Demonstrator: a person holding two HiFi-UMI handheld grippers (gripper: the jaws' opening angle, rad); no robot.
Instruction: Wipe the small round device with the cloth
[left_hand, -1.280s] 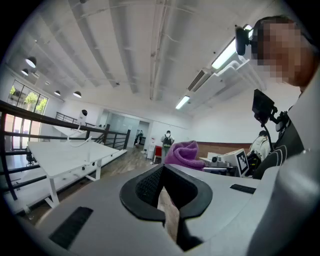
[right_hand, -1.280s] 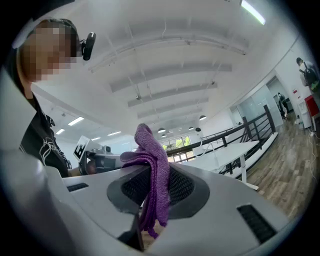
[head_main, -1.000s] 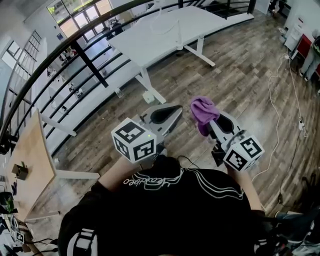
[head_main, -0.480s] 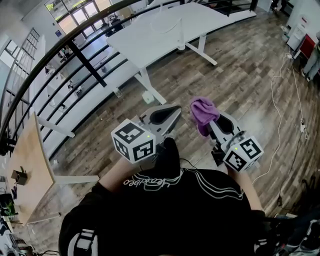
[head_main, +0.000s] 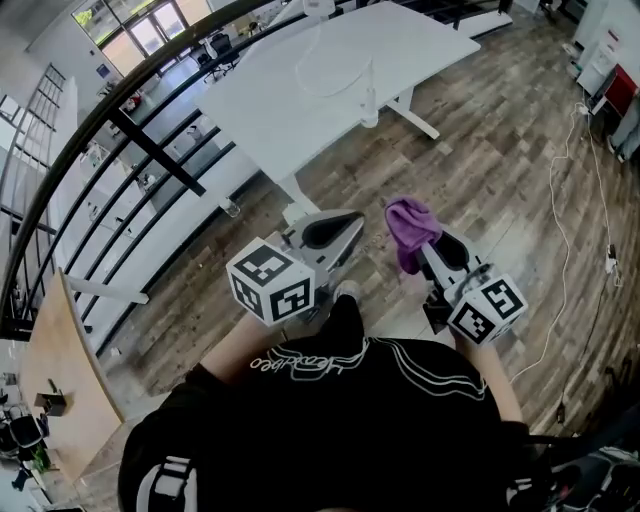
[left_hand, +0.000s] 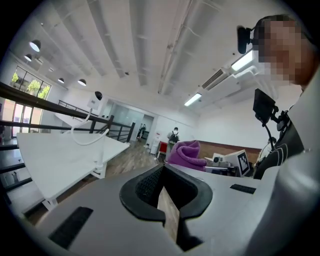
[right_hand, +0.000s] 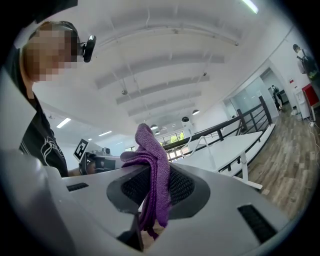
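Cloth: purple, soft, finely ribbed weave, bunched into thick folds. Clamped between the two jaws of the right gripper, pads closed on its middle part. Upper bunch rounded, standing above the jaw tips; thinner tail hanging down below the pads, clearest in the right gripper view.

Position: on the near side of the white table, short of its near edge and apart from it, held over the wooden floor.

Left gripper: just beside the cloth, likewise short of the white table and clear of it. Jaws together at the tips, nothing gripped; wooden floor visible through the opening behind the tips.

White cable: looped on the white table top, well apart from the cloth.
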